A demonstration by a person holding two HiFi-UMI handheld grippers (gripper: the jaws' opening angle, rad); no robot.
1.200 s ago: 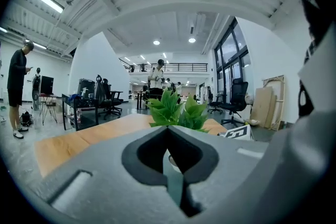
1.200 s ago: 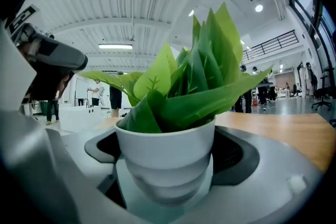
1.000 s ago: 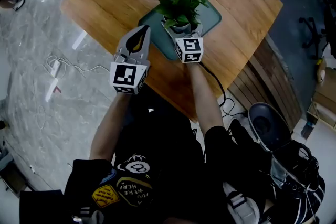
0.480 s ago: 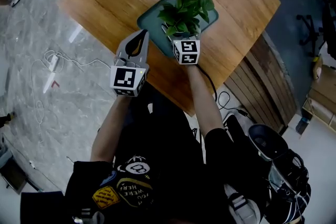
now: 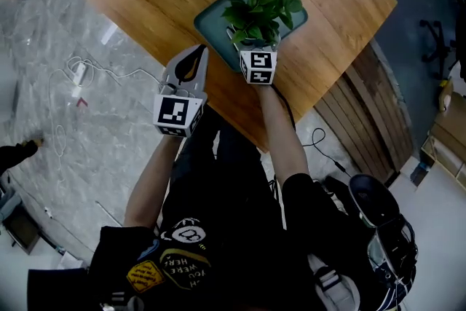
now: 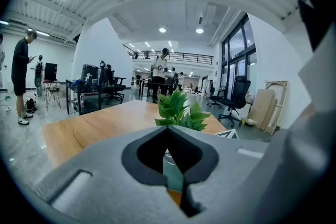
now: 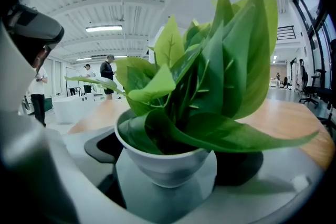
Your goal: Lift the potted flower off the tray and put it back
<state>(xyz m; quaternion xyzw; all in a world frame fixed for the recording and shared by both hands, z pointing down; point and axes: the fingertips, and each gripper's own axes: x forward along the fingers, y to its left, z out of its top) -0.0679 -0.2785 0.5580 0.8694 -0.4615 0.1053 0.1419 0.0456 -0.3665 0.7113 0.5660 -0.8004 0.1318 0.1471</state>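
Right gripper [image 5: 250, 44] pinches white round pot of leafy green plant [image 7: 163, 165], upright over teal rectangular tray [image 5: 210, 24]; left gripper [image 5: 196, 58] closed, empty, beside.

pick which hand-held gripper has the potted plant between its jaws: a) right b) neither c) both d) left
a: the right gripper view shows the potted plant sitting between the jaws of the right hand-held gripper, while the left hand-held gripper has its jaws together with nothing between them.
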